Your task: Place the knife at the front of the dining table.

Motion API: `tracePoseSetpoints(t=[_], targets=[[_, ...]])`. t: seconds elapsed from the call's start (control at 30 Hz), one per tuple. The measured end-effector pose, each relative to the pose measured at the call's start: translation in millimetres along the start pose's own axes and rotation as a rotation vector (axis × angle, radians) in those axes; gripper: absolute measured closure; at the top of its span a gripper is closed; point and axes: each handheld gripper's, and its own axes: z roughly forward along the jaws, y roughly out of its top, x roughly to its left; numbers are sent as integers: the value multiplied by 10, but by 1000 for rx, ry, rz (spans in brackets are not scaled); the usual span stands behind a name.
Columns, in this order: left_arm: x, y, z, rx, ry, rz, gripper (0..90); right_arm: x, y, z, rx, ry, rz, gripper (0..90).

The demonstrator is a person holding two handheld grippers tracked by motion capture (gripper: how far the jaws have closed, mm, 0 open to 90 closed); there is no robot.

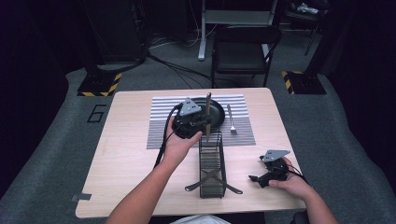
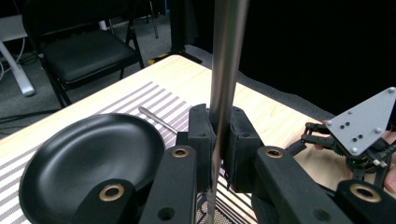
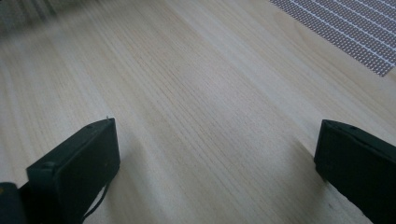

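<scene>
My left gripper [image 1: 205,122] is shut on a long metal utensil [image 1: 208,112], which it holds upright over the far end of a black wire basket [image 1: 212,163]. In the left gripper view the shaft [image 2: 226,56] runs straight up between the closed pads [image 2: 201,140]. Just behind it a black plate [image 1: 218,109] lies on a striped placemat [image 1: 159,126], with a fork [image 1: 230,119] to the plate's right. My right gripper [image 1: 254,178] rests low on the table at the front right, open, with bare wood between its fingers [image 3: 79,158].
Two dark handles [image 1: 194,187] cross and stick out of the basket's near end. The wooden table [image 1: 126,177] has bare wood to the left and front. A folding chair [image 1: 243,46] stands beyond the far edge. The plate [image 2: 88,158] is near the left gripper.
</scene>
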Motion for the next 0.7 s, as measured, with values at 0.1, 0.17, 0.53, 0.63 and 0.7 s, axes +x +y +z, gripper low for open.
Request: tracePoseSetpoints(t=[0.1,0.17,0.53,0.63,0.7], targets=[[-2,33,-38,-3,3,1,826,-2,0,0,0,0,-2,0],[11,70,-86,-11,8,-1,826,-2,0,0,0,0,-2,0],[113,187,-285,-36,44,-6,826,0,0,-1,0,-1,-1,0],[161,205,-346,-40,56,-13,826,0,0,-1,0,-1,-1,0],[178,211,-367,-45,60,-13,826,0,0,-1,0,-1,-1,0]])
